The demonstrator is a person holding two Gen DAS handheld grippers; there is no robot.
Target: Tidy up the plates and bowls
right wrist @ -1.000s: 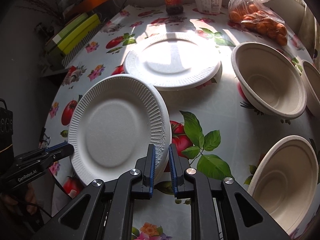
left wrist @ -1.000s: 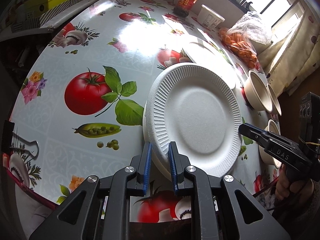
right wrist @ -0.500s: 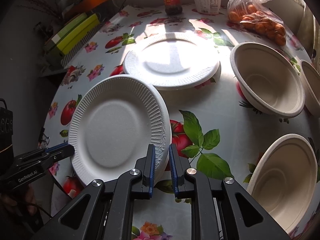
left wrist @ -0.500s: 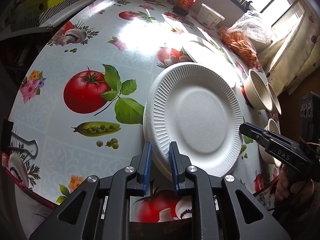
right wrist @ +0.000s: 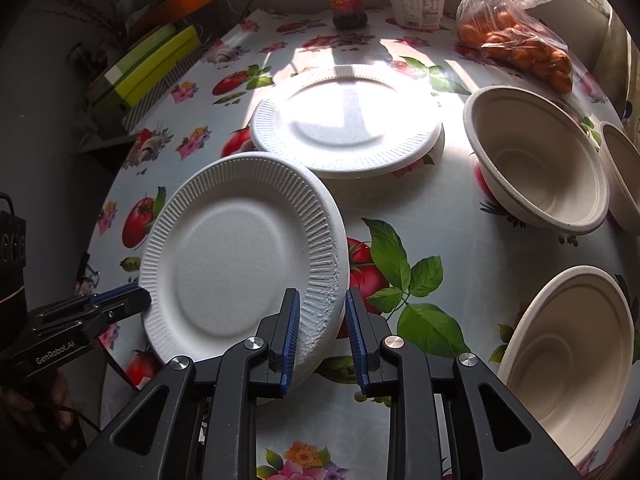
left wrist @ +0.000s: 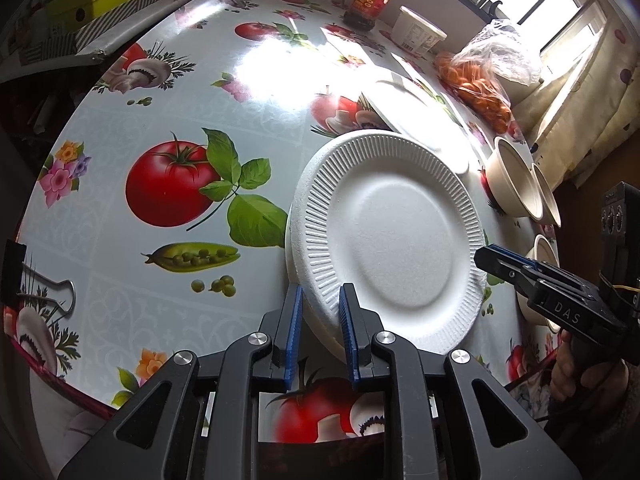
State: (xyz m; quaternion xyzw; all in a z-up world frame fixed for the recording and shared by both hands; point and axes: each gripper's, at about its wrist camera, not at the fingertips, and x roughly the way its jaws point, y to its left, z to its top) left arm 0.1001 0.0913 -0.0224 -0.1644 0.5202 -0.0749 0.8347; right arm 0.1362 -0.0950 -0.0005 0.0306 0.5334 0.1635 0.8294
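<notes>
Item: round white foam plate with ribbed rim (right wrist: 240, 256), near-left on the fruit-print vinyl tablecloth (left wrist: 168, 128), apparently topping a short stack, though the layers beneath are poorly seen. Left gripper (left wrist: 320, 322): jaws have just been easing apart, rim between the blue pads, contact loosening. Right gripper (right wrist: 322, 330): jaws have just been parting at the opposite edge, the right pad clear of the chipped rim, which lies by the left pad; nothing firmly held. Second white foam plate (right wrist: 348, 124): farther back in the sun patch. Three beige pulp bowls (right wrist: 536, 160): right side, unstacked. Handling note: finish both releases evenly so the plate settles flat and centred, then draw both tools straight back without dragging the fragile rim; bowls likely follow, nested together.
</notes>
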